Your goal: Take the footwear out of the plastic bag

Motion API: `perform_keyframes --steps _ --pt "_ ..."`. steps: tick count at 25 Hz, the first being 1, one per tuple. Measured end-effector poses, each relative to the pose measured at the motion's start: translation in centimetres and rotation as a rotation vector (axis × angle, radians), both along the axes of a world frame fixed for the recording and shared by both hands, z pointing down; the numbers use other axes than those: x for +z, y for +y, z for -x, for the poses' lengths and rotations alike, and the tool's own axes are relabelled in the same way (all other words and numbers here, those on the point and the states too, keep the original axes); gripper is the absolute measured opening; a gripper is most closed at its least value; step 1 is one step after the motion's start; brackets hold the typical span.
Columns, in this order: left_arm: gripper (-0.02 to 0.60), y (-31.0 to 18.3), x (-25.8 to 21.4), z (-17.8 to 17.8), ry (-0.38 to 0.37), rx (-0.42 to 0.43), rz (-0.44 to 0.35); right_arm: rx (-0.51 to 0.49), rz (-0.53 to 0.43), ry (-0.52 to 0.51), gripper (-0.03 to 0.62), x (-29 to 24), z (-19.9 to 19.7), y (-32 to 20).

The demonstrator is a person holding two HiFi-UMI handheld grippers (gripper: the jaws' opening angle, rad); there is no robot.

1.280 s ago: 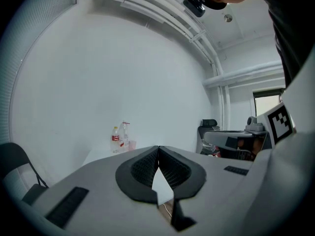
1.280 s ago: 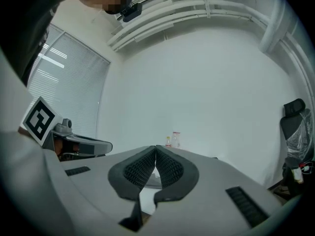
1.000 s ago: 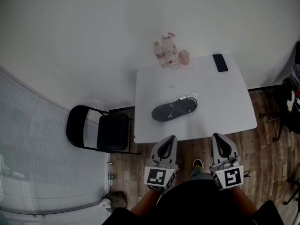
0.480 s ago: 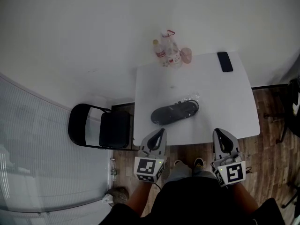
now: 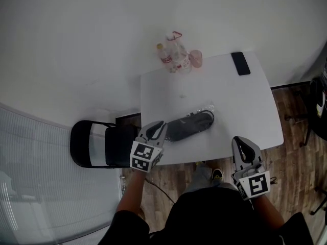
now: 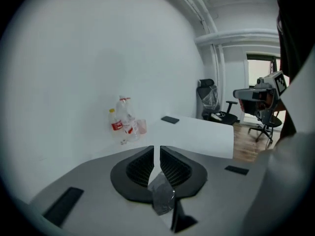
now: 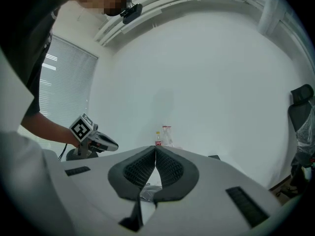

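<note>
If only slick film is pinched, the dark, flat oval footwear (image 5: 189,126) in its crinkled clear plastic bag (image 5: 207,109) could be dragged off the smooth white table (image 5: 255,101). It is found at three o'clock of the left gripper (image 5: 159,125) and ten o'clock of the right gripper (image 5: 240,141); both jaw pairs are pressed together, empty.

text: none legible | bottle label (image 5: 164,60) — red, print too small to read

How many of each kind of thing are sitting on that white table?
Bottles: 2
Pink cup: 1
Black phone: 1
Bag with dark footwear: 1
Total: 5
</note>
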State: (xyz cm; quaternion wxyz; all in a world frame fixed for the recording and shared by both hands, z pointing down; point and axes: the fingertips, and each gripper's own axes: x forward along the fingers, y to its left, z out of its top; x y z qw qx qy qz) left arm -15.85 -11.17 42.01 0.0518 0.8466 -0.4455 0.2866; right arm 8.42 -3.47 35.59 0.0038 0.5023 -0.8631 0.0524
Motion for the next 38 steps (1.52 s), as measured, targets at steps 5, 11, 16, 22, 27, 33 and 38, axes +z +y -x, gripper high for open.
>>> perform_keyframes --steps 5,11,16,22,27,33,38 --pt "0.336 -3.7 7.1 -0.1 -0.050 0.206 0.307 0.048 -0.016 0.025 0.018 -0.1 0.0 -2.3" --pt "0.431 -5.1 17.1 1.1 -0.237 0.429 0.607 0.102 -0.025 0.091 0.018 -0.3 1.5 -4.8" --pt "0.449 -3.0 21.2 0.6 -0.267 0.559 0.741 0.126 -0.045 0.114 0.018 -0.4 3.1 -6.9" --pt "0.451 1.2 22.1 -1.2 -0.211 0.623 0.738 0.110 -0.048 0.126 0.018 0.2 5.7 -8.8" --pt "0.317 2.8 21.5 -1.7 -0.119 0.654 0.801 0.049 -0.032 0.156 0.018 1.0 7.3 -10.7" --pt "0.224 2.7 19.2 -1.9 -0.048 0.723 0.697 -0.027 -0.022 0.161 0.018 0.8 7.2 -12.6" --pt "0.215 -0.5 14.1 -1.4 -0.012 0.739 0.367 -0.227 0.018 0.275 0.018 -0.1 7.1 -14.0"
